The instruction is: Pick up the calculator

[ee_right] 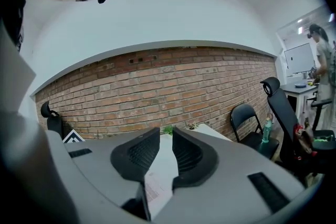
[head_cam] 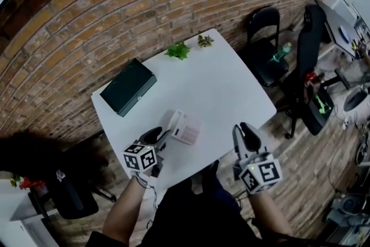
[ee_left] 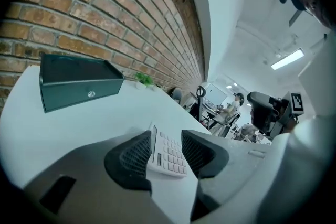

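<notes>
The white calculator [head_cam: 185,127] lies near the front edge of the white table [head_cam: 214,84]. My left gripper [head_cam: 158,137] is at its left end. In the left gripper view the calculator [ee_left: 169,153] shows key side up, its near end between the jaws of the left gripper [ee_left: 167,136]. These jaws stand wide apart and do not press on it. My right gripper [head_cam: 244,135] hovers at the table's front right edge, away from the calculator. In the right gripper view the right gripper [ee_right: 166,134] has a narrow gap with only the white table top showing through it.
A dark green box [head_cam: 128,87] sits at the table's back left, also as the box [ee_left: 79,81] by the brick wall. Two small plants [head_cam: 178,51] stand at the far edge. A black chair [head_cam: 263,37] and an office chair [head_cam: 309,66] stand to the right.
</notes>
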`<state>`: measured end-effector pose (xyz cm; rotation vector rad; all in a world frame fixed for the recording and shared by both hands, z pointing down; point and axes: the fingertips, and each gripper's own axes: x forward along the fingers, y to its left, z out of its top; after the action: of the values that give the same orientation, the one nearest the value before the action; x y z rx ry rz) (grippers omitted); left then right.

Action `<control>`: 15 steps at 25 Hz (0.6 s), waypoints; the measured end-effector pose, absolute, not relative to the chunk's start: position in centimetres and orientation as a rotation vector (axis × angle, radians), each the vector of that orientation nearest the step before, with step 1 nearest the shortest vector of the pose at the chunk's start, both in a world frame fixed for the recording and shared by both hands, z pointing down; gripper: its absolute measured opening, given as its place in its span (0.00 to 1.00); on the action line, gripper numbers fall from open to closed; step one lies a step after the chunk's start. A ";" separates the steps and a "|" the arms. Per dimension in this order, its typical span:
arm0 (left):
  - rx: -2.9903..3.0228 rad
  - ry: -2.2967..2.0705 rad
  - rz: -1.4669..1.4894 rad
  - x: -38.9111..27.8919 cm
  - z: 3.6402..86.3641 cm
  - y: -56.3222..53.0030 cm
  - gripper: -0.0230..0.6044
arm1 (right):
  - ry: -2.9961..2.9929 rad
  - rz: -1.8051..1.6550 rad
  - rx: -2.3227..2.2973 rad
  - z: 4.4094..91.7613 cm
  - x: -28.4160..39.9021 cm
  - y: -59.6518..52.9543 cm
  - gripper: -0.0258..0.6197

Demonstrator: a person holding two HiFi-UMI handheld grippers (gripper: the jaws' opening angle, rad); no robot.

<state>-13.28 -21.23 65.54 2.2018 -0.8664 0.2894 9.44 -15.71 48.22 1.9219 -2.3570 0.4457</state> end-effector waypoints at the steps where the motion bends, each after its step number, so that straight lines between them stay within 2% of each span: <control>1: 2.184 -0.864 0.292 -13.0 66.2 -21.3 0.31 | -2.362 0.458 1.912 48.5 9.8 -15.9 0.16; 15: 2.001 -0.888 0.319 -10.6 72.2 -23.0 0.34 | -2.373 0.551 1.862 50.8 14.3 -18.5 0.16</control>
<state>-10.60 -22.96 72.24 2.0013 -0.8883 0.3188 14.28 -18.48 50.79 1.8625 -2.3733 0.5505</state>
